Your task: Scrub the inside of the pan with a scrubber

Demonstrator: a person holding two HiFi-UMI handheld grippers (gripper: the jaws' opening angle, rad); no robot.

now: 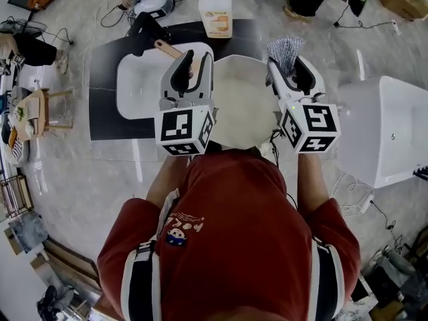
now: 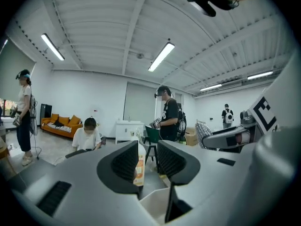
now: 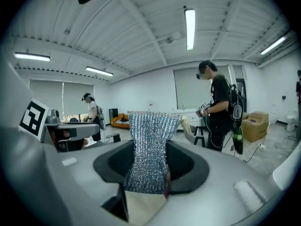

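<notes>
At the left part of the tabletop (image 1: 107, 65), basin (image 1: 137, 89): white, rectangular with rounded corners. It lies flat on the dark surface.
Handle (image 1: 166, 47): wooden. It lies across the far right corner of the basin and runs toward the pan. In the head view it disappears behind the tip of the left tool.
Left tool (image 1: 198, 57): over the right edge of the basin, pointing away from the person. Its jaws stand wide apart and grip nothing. In the left gripper view only the distant bottle shows through the gap.
Bottle (image 1: 215, 13): whitish with an orange label. It stands upright at the far edge of the tabletop, near its middle, apart from both tools.
Pan (image 1: 241, 105): round, pale cream inside. It is at the right part of the tabletop, just beside the basin. In the head view it shows between the two tools.
Right tool (image 1: 287, 64): over the right rim of the pan, pointing away from the person. Its jaws are closed on the scrubber and clamp its lower part.
Scrubber (image 1: 285, 49): silver mesh. It stands out from the jaws and becomes wider at the free end. This end is in the air and does not touch the pan.
Tub (image 1: 384, 129): large, white, on the floor to the right of the tabletop, well apart from the pan.
</notes>
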